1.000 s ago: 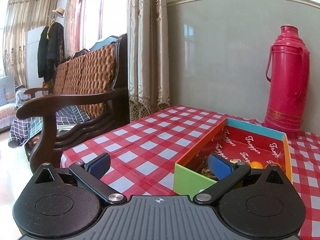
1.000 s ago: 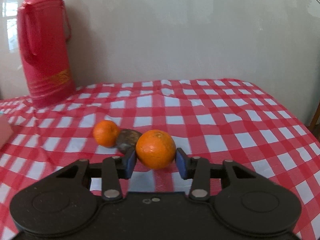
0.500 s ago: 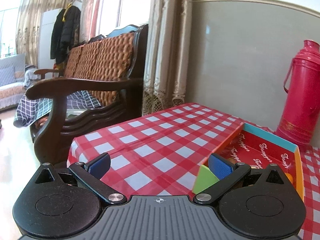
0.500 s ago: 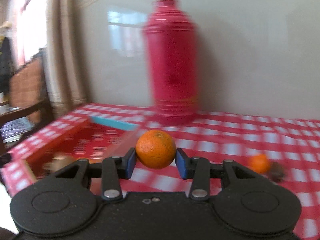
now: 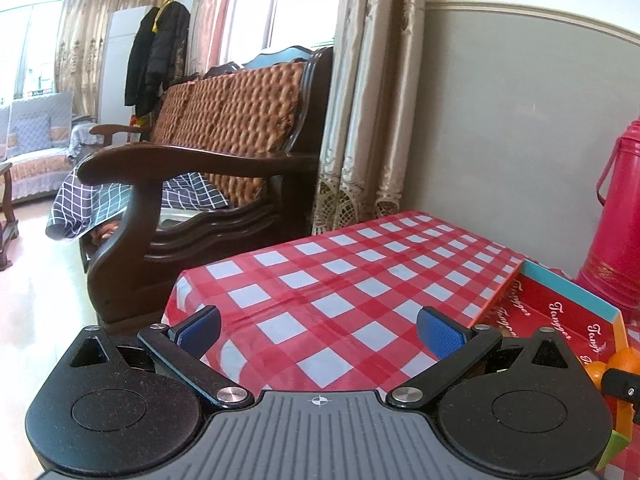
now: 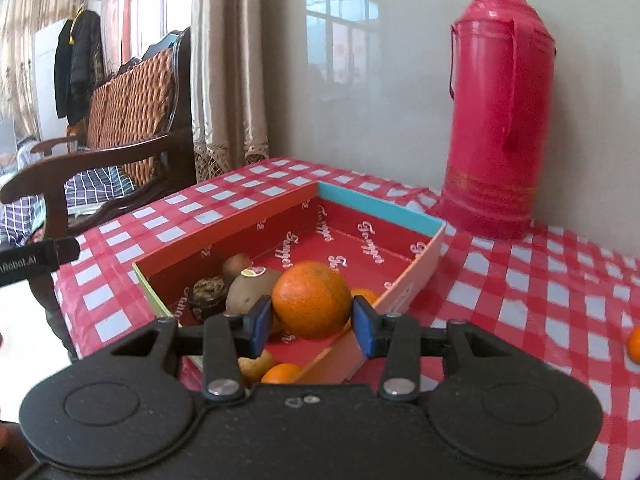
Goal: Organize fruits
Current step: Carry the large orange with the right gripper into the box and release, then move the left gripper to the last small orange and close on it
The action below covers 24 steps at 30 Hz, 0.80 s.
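Furniture first: a dark wooden armchair with a woven brown back cushion [image 5: 224,120] stands beside beige curtains [image 5: 368,92]. Next to it, a table under a glossy red-and-white checked cloth [image 5: 340,280] meets the grey wall.

A tall red plastic thermos flask [image 6: 496,128] stands upright on that cloth near the wall, just beyond the far corner of a shallow red cardboard box with a blue end wall and a green end wall [image 6: 376,208]. This box holds a brown kiwi with a sticker [image 6: 248,286], a dark wrinkled fruit [image 6: 208,294] and several small oranges.

The right gripper [image 6: 312,322] hovers over the near end of the box. A large round orange [image 6: 312,300] sits between its blue pads; the jaws are easing apart, with the pads at the fruit's sides. Whether they press on it cannot be told.

The left gripper [image 5: 320,330] is spread wide with nothing in it, above the bare cloth left of the box.

One small orange [image 6: 634,344] lies on the cloth, well apart from the box, at the right edge.
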### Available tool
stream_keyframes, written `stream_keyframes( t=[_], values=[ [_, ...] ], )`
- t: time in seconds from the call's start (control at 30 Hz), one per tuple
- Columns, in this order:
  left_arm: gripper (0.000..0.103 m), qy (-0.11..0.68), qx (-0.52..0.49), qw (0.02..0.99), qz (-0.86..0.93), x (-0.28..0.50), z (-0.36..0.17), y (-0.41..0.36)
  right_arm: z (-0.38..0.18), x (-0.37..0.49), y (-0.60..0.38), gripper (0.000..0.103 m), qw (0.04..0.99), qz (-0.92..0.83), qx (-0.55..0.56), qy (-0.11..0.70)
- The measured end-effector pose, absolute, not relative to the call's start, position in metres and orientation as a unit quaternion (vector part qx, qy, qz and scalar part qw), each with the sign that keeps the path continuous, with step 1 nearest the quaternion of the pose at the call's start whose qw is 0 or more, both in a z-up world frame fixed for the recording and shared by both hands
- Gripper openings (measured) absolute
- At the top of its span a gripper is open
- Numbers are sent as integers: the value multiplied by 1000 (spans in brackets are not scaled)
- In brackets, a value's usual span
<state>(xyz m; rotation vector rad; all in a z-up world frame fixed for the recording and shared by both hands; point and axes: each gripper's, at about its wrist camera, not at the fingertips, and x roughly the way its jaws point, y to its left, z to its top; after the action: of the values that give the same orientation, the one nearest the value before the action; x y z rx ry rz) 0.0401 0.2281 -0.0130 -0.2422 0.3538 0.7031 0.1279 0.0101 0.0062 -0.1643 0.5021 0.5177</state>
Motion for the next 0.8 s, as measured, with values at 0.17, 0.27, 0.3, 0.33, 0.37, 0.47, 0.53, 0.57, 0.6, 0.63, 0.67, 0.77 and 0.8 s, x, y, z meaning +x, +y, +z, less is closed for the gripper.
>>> stream_keyframes(
  t=[0.17,0.27,0.3,0.33,0.37,0.47,0.53,0.57,0.6,0.63,0.67,0.77,0.8],
  values=[
    [103,171,-116,916,343,39,-13,227,13,118,11,59,940,252,-81,215],
    [103,172,-111,918,339,41,-13,224,19,114,4,65,945,244,-80,201],
    [103,172,-109,919,337,42,-13,223,21,112,-2,70,948,237,-78,195],
    [103,171,-107,920,335,42,-12,221,22,110,-7,72,951,231,-77,191],
    [103,170,-104,921,333,43,-12,218,22,109,-12,73,953,224,-76,188],
    [103,169,-92,925,328,44,-11,210,24,106,-34,79,961,197,-66,181],
    [103,169,-82,928,323,45,-10,204,23,105,-52,83,967,176,-57,177],
    [103,167,-77,929,321,45,-10,201,22,105,-60,86,969,165,-54,175],
    [103,166,-69,931,317,46,-9,196,22,105,-70,89,973,149,-51,171],
    [103,166,-62,933,314,47,-9,192,21,105,-80,90,976,132,-49,168],
    [103,165,-52,935,311,48,-8,187,19,105,-90,91,979,113,-46,164],
    [103,162,-23,941,295,52,-6,173,13,104,-120,94,987,40,-35,148],
    [103,163,-16,944,287,54,-6,168,11,105,-130,95,989,14,-32,143]
  ],
)
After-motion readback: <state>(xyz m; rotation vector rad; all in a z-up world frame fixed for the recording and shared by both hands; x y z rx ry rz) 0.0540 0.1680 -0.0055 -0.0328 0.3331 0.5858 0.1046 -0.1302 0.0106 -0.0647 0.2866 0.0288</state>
